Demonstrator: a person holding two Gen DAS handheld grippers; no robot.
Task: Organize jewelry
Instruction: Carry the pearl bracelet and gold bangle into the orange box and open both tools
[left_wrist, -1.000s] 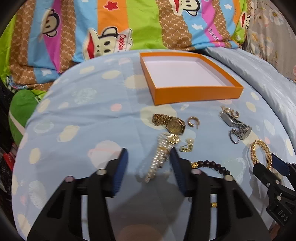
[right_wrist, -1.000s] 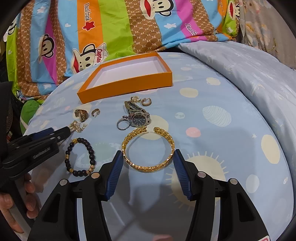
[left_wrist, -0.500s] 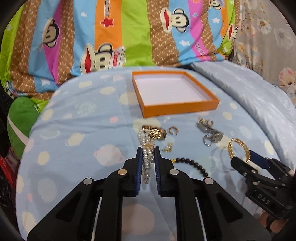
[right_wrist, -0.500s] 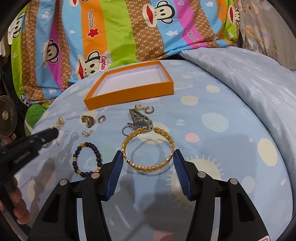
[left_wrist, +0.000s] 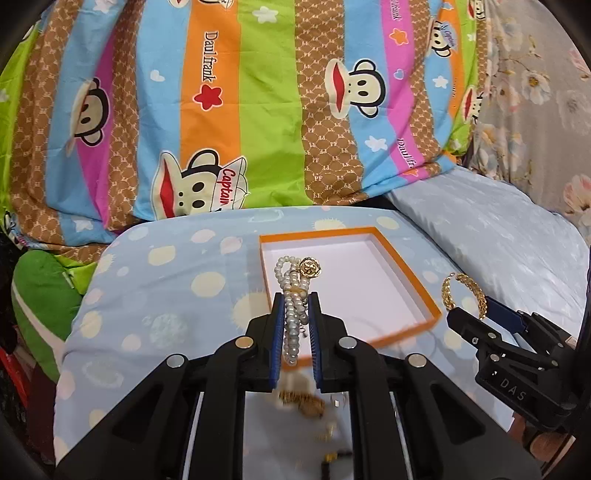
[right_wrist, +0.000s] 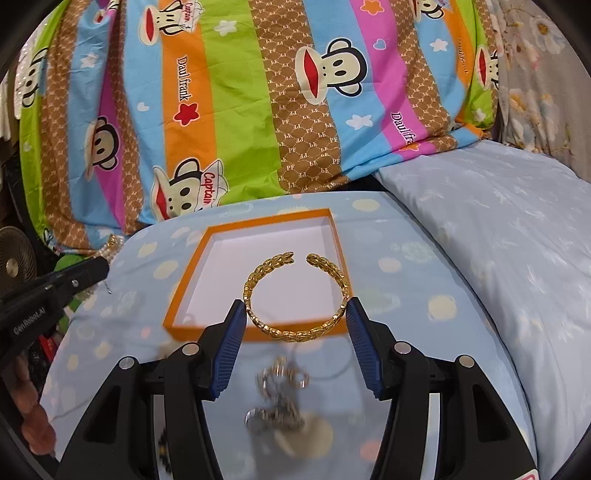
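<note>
Over orange box (left_wrist: 413, 284) | left tool (left_wrist: 296, 306) clamps pearl bracelet (left_wrist: 291, 317) | right tool (right_wrist: 295, 317) clamps gold bangle (right_wrist: 295, 295)

Tray (left_wrist: 434, 317) before striped bedding (left_wrist: 258, 110)

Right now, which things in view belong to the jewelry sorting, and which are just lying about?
Job:
pearl bracelet, held by left gripper
gold bangle, held by right gripper
orange box, nothing in it yet
blurred loose jewelry on the blue sheet

Lying about:
monkey-print bedding
pale blue quilt
fan
</note>
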